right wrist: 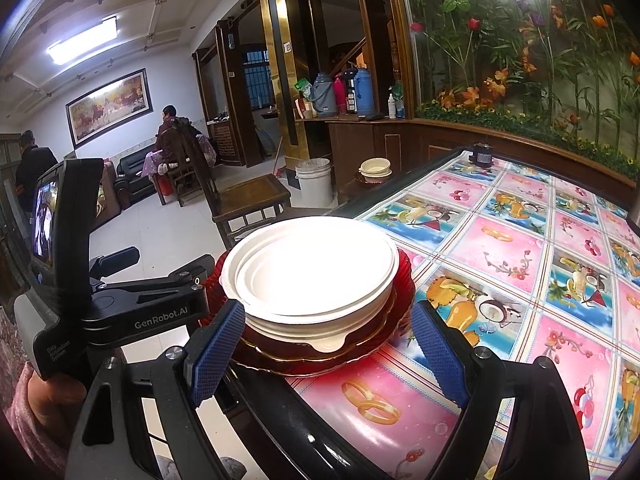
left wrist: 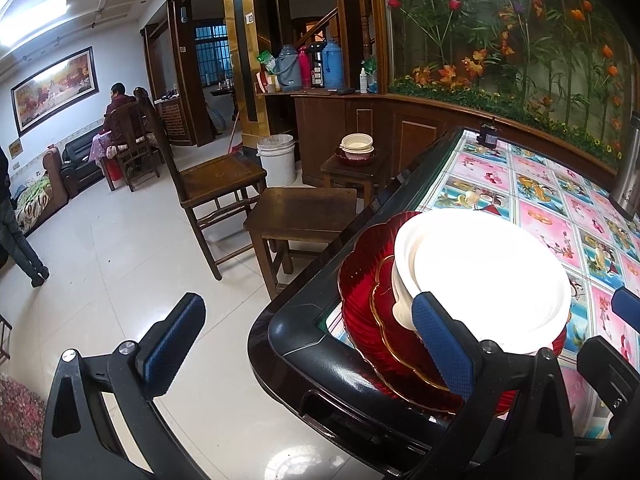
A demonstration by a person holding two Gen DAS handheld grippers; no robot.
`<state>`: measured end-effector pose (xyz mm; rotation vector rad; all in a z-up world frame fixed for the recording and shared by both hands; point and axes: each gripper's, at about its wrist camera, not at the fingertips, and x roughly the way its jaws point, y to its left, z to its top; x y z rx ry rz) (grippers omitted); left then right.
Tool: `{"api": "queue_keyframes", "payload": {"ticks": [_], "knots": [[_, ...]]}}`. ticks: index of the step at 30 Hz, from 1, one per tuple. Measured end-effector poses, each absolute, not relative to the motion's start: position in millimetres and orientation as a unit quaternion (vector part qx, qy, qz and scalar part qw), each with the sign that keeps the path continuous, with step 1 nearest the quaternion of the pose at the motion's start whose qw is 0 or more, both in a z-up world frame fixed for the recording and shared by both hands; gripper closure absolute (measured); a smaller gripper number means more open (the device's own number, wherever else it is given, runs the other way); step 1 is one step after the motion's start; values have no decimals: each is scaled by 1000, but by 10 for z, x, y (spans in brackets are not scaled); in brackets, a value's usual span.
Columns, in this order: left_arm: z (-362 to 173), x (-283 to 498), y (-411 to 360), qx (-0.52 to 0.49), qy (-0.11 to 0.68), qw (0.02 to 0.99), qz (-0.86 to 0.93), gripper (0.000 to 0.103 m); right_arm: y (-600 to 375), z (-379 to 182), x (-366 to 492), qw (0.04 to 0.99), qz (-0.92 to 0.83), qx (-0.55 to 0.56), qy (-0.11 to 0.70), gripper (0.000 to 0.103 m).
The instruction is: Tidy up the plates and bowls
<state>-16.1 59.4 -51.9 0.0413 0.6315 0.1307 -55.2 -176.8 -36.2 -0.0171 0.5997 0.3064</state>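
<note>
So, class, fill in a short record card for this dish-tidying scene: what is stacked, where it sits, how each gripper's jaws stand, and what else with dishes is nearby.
stack: white bowls nested on red plates
place: near corner of the table with the fruit-print cloth
left gripper: jaws open, one finger beside the stack, nothing held
right gripper: jaws open on either side of the stack's near edge, not gripping
other dishes: second small stack on a wooden stool beyond the table

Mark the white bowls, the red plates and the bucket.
white bowls (right wrist: 312, 268): right wrist view, inside of top bowl.
red plates (left wrist: 360, 300): left wrist view, ribbed left rim.
bucket (left wrist: 277, 160): left wrist view, side wall.
</note>
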Motion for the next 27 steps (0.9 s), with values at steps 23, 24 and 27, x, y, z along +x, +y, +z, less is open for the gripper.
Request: {"api": "queue_keyframes", "payload": {"ticks": [23,24,27], "knots": [[-536,-150,512,31,313,947,64,0,-1864,-384,-539,942,152,10,298,16],[-534,-146,508,33,313,947,65,0,-1870,-388,-538,942,152,11,298,16],[-535,-148,507,33,313,947,65,0,-1877,-390,-539,942,152,12,298,16]]}}
